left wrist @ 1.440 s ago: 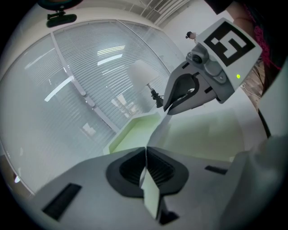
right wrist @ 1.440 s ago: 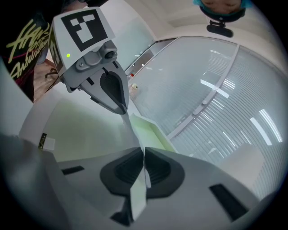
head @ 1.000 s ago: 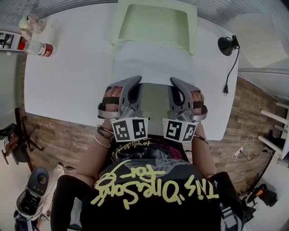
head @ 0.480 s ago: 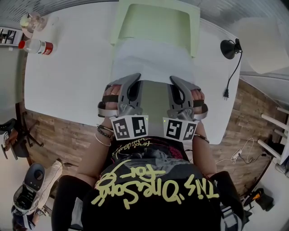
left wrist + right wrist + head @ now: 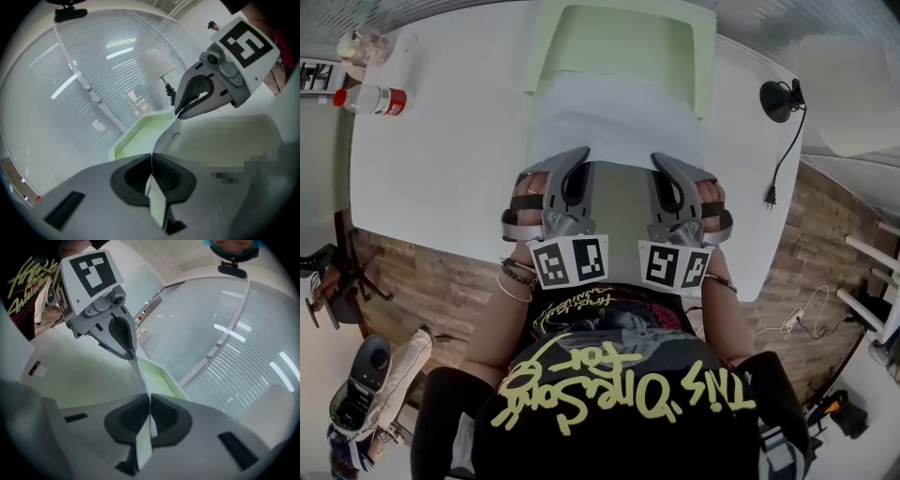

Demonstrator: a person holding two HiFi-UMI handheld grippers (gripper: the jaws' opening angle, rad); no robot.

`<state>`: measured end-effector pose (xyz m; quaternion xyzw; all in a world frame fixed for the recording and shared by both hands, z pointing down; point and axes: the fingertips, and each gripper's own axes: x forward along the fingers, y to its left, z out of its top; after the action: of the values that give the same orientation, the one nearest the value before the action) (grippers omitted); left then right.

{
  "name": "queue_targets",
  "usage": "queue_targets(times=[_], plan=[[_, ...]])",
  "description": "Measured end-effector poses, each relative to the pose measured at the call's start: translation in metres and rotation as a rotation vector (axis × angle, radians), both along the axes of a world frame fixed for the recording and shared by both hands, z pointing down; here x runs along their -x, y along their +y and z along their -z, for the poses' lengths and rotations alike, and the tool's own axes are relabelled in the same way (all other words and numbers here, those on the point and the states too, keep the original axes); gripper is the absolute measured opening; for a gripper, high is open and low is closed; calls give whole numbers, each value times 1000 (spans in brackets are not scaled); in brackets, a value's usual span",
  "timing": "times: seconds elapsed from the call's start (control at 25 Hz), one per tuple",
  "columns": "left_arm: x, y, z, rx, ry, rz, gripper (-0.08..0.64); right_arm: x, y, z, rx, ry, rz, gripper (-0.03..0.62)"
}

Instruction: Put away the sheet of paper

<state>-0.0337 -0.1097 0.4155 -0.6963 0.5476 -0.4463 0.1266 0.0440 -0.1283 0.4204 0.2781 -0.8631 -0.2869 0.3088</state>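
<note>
Both grippers hold the near edge of a white sheet of paper [image 5: 614, 122] above the white table [image 5: 441, 169]. My left gripper [image 5: 577, 159] is shut on its left corner and my right gripper [image 5: 662, 163] on its right corner. The sheet runs away from me, and its far edge lies over the near end of a pale green tray [image 5: 542, 56]. In the left gripper view the left gripper [image 5: 151, 161] pinches the paper's edge [image 5: 158, 206], and the right gripper [image 5: 180, 111] shows beyond it. In the right gripper view the right gripper [image 5: 150, 404] clamps the sheet [image 5: 84, 376], with the tray [image 5: 157, 376] ahead.
A bottle with a red label [image 5: 380, 98] and a glass jar [image 5: 358, 45] stand at the table's far left corner. A black lamp with its cable [image 5: 778, 96] sits at the right edge. Wooden floor lies beyond the table on both sides.
</note>
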Motion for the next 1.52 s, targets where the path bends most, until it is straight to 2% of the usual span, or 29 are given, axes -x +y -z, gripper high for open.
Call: queue_targets(times=[1.52], plan=[[17,-32,-5,25,4,-64,8,15,-27,-1,19,20,-68,11]])
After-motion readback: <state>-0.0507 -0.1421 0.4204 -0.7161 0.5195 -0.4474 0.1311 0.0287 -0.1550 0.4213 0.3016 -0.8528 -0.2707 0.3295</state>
